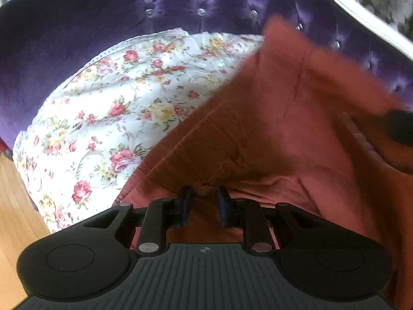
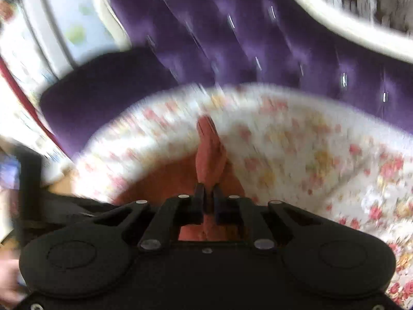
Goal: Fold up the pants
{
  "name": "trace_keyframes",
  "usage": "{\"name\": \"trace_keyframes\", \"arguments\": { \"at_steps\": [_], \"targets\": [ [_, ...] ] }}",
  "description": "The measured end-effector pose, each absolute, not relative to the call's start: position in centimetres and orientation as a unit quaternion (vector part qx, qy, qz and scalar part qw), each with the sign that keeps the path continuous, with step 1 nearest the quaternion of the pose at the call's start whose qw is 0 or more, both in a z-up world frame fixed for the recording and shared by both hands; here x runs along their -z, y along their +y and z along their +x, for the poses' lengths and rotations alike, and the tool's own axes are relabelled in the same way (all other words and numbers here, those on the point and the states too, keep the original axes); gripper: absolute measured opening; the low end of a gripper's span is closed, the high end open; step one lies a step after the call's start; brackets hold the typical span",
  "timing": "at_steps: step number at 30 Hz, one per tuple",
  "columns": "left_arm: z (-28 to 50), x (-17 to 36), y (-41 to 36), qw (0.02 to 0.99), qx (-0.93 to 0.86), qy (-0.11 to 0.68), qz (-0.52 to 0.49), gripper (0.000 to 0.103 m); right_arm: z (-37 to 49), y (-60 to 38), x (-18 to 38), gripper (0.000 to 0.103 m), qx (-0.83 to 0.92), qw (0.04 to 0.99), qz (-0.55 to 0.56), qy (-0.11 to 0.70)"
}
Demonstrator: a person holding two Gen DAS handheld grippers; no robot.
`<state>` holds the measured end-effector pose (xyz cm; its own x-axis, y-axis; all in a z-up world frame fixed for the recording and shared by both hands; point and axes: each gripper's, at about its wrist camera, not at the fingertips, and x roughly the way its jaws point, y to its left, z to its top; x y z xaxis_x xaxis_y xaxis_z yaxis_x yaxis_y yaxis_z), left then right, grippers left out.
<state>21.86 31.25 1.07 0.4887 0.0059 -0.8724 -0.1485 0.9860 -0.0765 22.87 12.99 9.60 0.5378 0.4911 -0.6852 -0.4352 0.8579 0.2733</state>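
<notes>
The rust-red pants (image 1: pixel 278 129) lie over the floral cushion (image 1: pixel 124 98) of a purple chair, with one part lifted up at the right. My left gripper (image 1: pixel 205 193) is shut on a fold of the pants at the near edge. My right gripper (image 2: pixel 209 193) is shut on a bunched edge of the pants (image 2: pixel 210 155), which sticks up between its fingers above the cushion (image 2: pixel 296 142). The right wrist view is blurred by motion. A dark shape (image 1: pixel 400 126) at the right edge of the left wrist view holds the lifted cloth; it looks like the other gripper.
The tufted purple chair back (image 1: pixel 206 5) with a white frame (image 1: pixel 361 13) curves behind the cushion. A purple armrest (image 2: pixel 98 98) stands at the left. Wooden floor (image 1: pixel 15 206) shows at the lower left.
</notes>
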Motion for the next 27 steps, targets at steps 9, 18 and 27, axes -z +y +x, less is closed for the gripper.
{"name": "trace_keyframes", "arguments": {
  "at_steps": [9,18,27],
  "targets": [
    [16.4,-3.7,39.5,0.859,-0.192,0.459,-0.116,0.021,12.5,19.5,-8.8,0.012,-0.373,0.844,-0.042,0.384],
    [14.0,-7.0,37.2,0.883,-0.173,0.432,-0.064,0.021,8.6,23.9,-3.1,0.022,-0.39,0.814,-0.094,0.42],
    [15.9,-4.6,27.3,0.89,-0.029,0.455,0.011,0.021,11.4,9.6,-9.2,0.031,-0.297,0.876,-0.005,0.381]
  ]
}}
